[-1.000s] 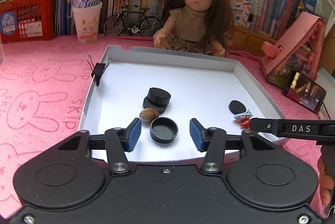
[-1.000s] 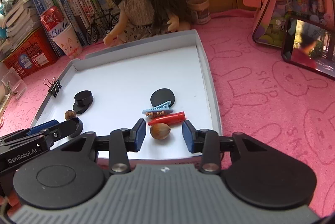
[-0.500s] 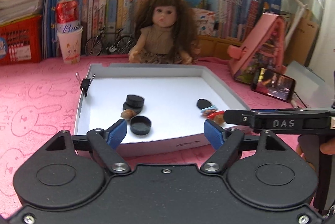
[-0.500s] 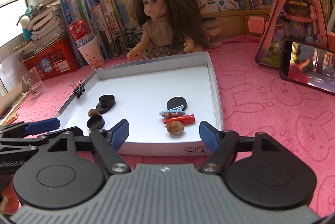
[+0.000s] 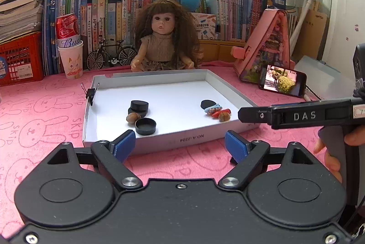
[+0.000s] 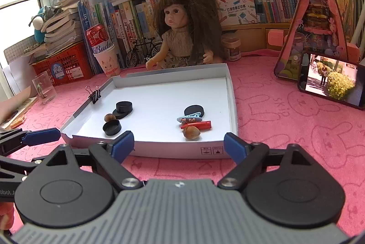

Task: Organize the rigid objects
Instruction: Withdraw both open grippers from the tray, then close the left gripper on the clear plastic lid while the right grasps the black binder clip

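Observation:
A white shallow box lies on the pink cloth. At its left are two stacked black caps, an upturned black cap and a nut. At its right lie a black disc, a blue hair clip, a red stick and a second nut. My left gripper hovers just before the box's near wall, its jaws opening with nothing between them. My right gripper hovers likewise before the near wall, jaws opening and empty.
A binder clip grips the box's left wall. Behind the box sit a doll, a paper cup with a can, a toy bicycle and books. A phone and pink toy house stand at right.
Both grippers have drawn back out of the box to its near side and spread their jaws. The upturned cap and the right nut, earlier between the fingers, stay in the box.

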Tool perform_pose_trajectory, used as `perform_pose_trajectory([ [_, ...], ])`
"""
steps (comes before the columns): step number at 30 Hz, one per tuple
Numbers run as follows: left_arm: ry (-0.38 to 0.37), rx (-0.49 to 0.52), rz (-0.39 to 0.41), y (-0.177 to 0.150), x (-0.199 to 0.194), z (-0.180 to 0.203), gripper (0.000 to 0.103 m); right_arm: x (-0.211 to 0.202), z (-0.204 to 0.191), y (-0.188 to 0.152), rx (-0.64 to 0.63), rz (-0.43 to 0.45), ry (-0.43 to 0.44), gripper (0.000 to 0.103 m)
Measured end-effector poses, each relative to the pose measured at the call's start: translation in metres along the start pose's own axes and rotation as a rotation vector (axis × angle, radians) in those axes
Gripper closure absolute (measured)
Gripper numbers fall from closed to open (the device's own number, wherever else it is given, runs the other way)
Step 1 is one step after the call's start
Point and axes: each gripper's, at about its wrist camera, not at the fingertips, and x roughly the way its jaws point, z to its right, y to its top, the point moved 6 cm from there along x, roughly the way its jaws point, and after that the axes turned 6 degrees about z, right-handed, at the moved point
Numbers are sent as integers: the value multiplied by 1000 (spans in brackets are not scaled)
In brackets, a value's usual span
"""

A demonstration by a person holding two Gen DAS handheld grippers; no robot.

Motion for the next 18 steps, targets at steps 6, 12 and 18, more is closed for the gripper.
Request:
perform_pose_trajectory([
  [6,-7,14,-8,-11,-8,3,18,-7,1,-6,11,-2,4,9],
  [12,-12,15,-23,-23,-14,4,18,-10,-1,-14,3,-5,4,9],
  [18,-42,15,-29,-37,-25,10,18,-15,-8,-24,-51,-11,9,9],
])
